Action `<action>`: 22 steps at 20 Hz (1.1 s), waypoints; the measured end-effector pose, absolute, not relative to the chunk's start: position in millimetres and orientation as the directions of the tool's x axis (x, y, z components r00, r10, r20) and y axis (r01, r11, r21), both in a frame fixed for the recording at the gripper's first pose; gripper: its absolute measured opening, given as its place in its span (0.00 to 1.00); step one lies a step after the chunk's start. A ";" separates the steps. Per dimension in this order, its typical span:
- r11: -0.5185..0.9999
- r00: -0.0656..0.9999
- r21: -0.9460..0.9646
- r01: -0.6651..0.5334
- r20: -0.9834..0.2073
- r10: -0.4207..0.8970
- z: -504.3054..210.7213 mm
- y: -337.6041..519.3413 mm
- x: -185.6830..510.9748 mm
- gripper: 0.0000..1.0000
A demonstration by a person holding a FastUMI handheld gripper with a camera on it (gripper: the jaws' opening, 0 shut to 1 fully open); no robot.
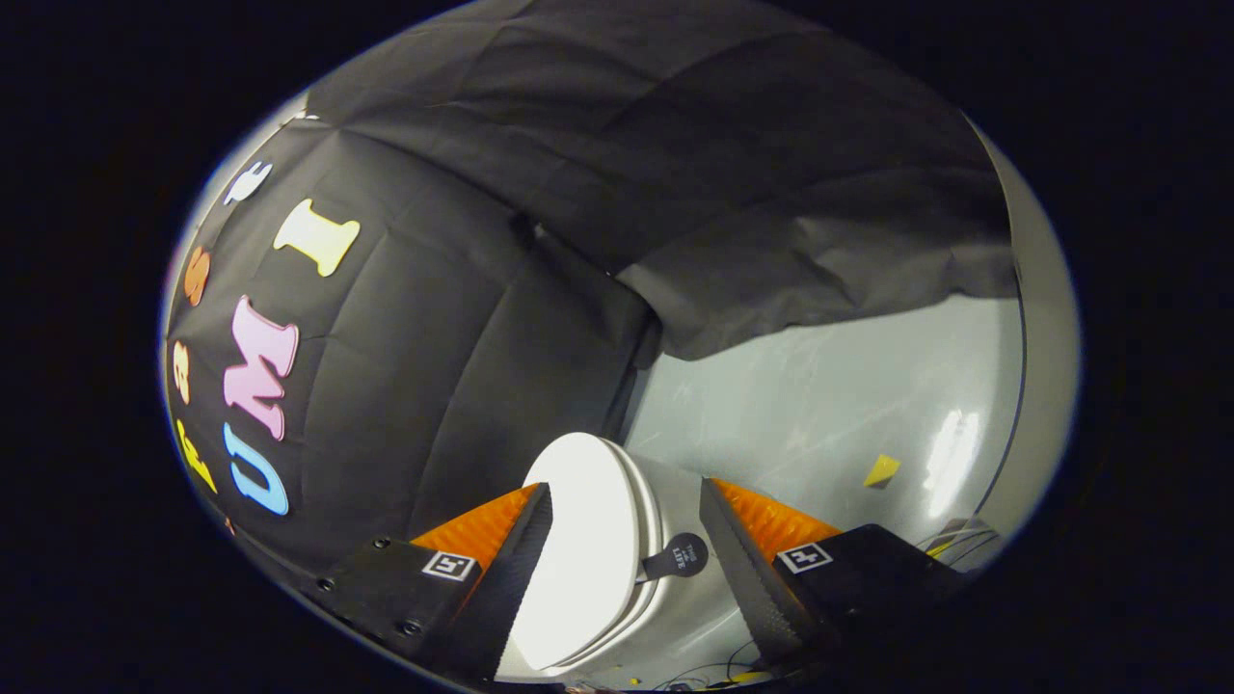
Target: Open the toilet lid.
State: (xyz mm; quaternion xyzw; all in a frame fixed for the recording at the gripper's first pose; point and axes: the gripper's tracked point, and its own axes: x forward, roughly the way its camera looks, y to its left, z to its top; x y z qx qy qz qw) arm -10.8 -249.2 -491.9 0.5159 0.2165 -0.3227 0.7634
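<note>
While black cloth walls (pixel 578 193) hang over a glossy grey floor (pixel 819 386) bearing a small yellow scrap (pixel 881 471), the tool (pixel 627 559) is spread open, the white toilet lid (pixel 588 549) lying closed between its fingers.

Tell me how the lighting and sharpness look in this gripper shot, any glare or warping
In the gripper view the white toilet lid between the open jaws is overexposed, its surface detail washed out; a bright glare streak sits on the grey floor beyond the gripper; the fisheye bends the floor edge and the black cloth wall into curves; the fingers and the small yellow scrap stay fairly sharp.
</note>
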 end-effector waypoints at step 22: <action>-0.028 0.783 0.782 0.622 -0.623 -0.008 -597.5 -192.2 10.0 0.40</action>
